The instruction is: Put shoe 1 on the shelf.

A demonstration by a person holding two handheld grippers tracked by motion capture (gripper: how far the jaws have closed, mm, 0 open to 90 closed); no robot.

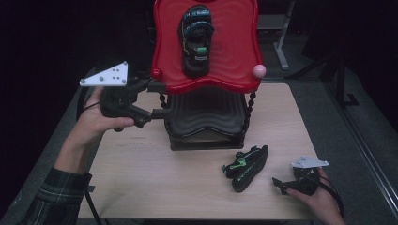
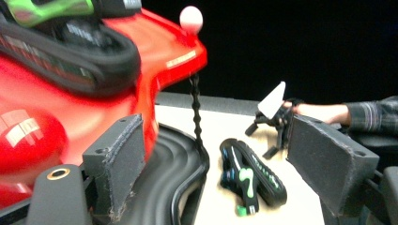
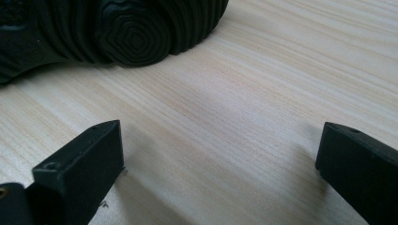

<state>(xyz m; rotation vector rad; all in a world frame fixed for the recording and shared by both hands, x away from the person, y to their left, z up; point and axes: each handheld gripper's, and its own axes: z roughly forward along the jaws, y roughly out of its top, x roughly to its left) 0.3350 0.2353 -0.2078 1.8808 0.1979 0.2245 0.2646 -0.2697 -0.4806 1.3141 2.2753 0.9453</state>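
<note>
Presently catalogued: sandals, two. One sandal lies on the rack's red top tier; the other sandal lies on the bench, just ahead of the right hand-held gripper, jaws wide, empty. Left hand-held gripper, also wide and empty, sits at the rack's edge. Likely light, flexible, ribbed sole grippy; best pinched across the sole edge. Tiers, two; knobs, two.
</note>
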